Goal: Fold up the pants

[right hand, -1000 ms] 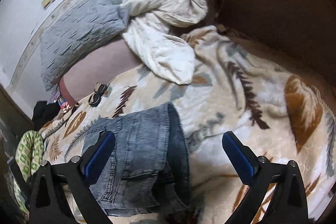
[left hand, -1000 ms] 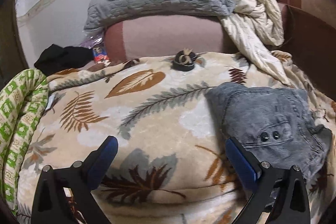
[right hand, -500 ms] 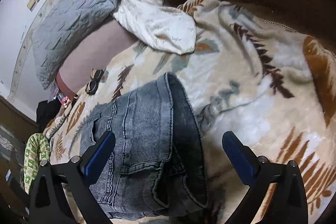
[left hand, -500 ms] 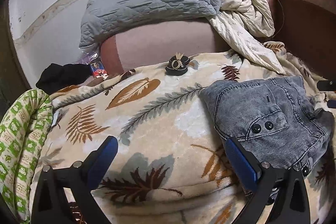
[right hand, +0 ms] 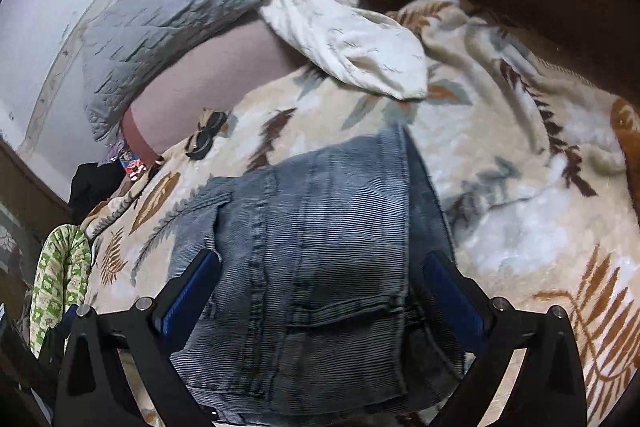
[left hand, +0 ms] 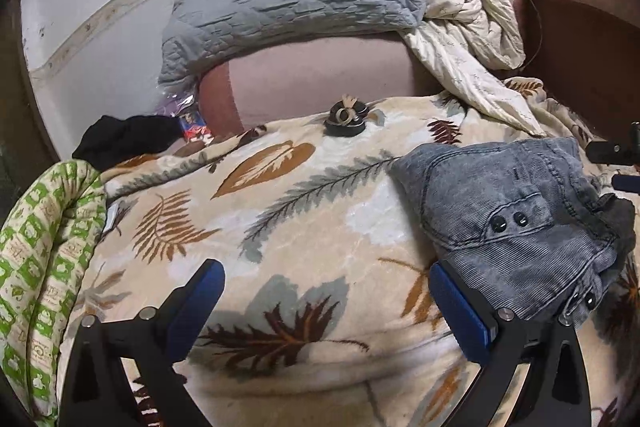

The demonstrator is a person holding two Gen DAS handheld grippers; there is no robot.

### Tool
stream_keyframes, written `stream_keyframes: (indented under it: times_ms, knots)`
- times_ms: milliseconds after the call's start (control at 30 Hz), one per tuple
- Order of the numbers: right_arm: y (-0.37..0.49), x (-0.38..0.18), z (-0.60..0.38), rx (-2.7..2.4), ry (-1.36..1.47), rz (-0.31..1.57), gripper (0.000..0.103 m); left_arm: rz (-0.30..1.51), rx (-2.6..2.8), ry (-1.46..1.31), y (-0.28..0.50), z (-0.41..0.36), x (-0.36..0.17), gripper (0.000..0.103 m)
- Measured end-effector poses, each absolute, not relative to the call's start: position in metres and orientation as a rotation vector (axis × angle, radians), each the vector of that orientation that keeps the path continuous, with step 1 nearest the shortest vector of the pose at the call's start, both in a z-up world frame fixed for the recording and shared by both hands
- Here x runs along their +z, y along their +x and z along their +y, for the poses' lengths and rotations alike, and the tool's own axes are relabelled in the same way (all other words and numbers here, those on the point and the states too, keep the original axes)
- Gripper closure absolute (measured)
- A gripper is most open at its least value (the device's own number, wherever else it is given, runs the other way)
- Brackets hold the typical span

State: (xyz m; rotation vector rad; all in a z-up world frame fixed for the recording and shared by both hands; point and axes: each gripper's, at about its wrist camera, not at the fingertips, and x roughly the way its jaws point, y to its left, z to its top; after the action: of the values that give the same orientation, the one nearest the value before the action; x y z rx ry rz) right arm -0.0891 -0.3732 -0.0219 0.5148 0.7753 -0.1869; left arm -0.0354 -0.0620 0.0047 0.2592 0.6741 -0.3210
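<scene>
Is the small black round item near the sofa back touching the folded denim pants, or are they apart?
Apart. In the left wrist view a broad stretch of leaf-print blanket lies bare between the black round item and the denim pants.

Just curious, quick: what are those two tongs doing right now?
Left tongs: open, holding nothing.
Right tongs: open over the pants, not gripping them.

Both grippers wide open, nothing pinched

The left gripper [left hand: 326, 301] had its two blue-padded fingers [left hand: 460, 301] spread far apart and angled outward, holding nothing. The right gripper [right hand: 320, 293] was spread just as wide, its fingers [right hand: 188, 293] equally empty. A bit of the right gripper also poked in at the right edge of the left wrist view.
</scene>
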Motion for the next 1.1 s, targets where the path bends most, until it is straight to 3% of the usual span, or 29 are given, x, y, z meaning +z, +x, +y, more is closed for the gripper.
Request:
stream_keyframes:
  times_ms: [200, 400, 533, 833, 1100]
  knots:
    - [-0.092, -0.009, -0.358, -0.184, 0.468, 0.729, 0.001, 0.68, -0.288, 0.203, -0.027, -0.048, 0.008, 0.0]
    - [-0.111, 0.009, -0.353, -0.144, 0.482, 0.54, 0.001, 0.696, -0.249, 0.173, -0.02, -0.033, 0.005, 0.0]
    - [-0.092, -0.01, -0.361, -0.169, 0.508, 0.645, 0.001, 0.715, -0.239, 0.163, -0.011, -0.033, -0.001, 0.0]
    - [-0.095, -0.013, -0.379, -0.158, 0.623, 0.621, 0.001, 0.734, -0.255, 0.235, -0.012, -0.049, -0.013, 0.0]
    - [-0.089, -0.009, -0.362, -0.127, 0.552, 0.634, 0.001, 0.742, -0.257, 0.233, -0.01, -0.048, -0.015, 0.0]
